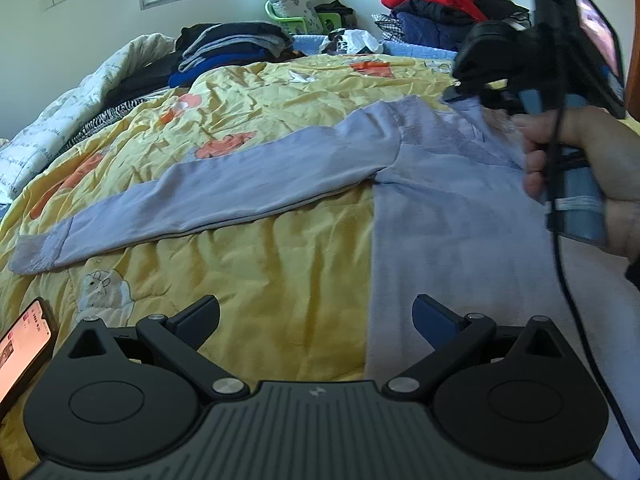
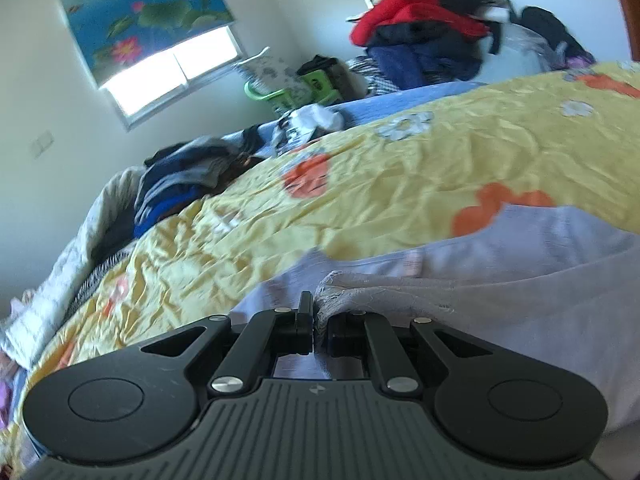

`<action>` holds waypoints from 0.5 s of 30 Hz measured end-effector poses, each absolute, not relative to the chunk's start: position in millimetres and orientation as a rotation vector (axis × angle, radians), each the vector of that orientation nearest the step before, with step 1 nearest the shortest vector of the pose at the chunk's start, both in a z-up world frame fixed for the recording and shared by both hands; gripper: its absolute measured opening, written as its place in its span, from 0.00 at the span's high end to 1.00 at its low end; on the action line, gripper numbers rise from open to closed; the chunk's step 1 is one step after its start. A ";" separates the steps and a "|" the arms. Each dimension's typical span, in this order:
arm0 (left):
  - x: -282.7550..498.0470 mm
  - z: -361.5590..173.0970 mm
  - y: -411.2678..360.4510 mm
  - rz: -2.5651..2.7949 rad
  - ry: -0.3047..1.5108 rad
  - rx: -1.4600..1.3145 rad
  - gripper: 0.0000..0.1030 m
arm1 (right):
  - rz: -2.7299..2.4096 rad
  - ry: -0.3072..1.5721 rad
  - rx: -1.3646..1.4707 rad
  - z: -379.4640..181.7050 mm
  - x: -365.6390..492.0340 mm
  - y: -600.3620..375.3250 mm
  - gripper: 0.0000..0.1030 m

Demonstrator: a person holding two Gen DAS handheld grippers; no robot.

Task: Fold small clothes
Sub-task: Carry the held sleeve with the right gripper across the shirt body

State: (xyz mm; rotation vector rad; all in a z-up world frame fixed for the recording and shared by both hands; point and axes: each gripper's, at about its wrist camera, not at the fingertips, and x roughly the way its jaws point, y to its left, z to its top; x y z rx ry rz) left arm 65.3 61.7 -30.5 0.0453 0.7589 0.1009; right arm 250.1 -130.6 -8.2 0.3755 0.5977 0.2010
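A small lavender long-sleeved top [image 1: 440, 200] lies spread on the yellow quilt [image 1: 260, 272], one sleeve [image 1: 224, 192] stretched out to the left. My left gripper [image 1: 316, 320] is open and empty, low over the top's left edge near its hem. My right gripper [image 2: 318, 316] is shut on a bunched fold of the top [image 2: 500, 276] near its upper edge. In the left wrist view the right gripper [image 1: 472, 96] sits at the top's collar area, held by a hand [image 1: 580, 168].
A phone [image 1: 24, 348] lies at the quilt's near left. Stacks of folded dark clothes [image 1: 232, 44] sit at the far left of the bed. A pile of red and dark clothes [image 1: 436, 4] stands at the far right. A green basket [image 1: 296, 16] is below the window.
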 end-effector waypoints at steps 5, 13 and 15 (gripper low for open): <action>63.8 -29.4 66.6 0.107 0.758 0.042 0.00 | 0.234 0.620 0.349 -9.3 260.2 -99.9 0.89; 64.8 -31.9 73.2 0.117 0.772 0.026 0.00 | 0.318 0.686 0.216 -10.1 269.9 -48.9 0.63; 64.4 -32.1 74.1 0.119 0.772 0.025 0.00 | 0.345 0.720 0.177 -10.5 273.2 -37.3 0.51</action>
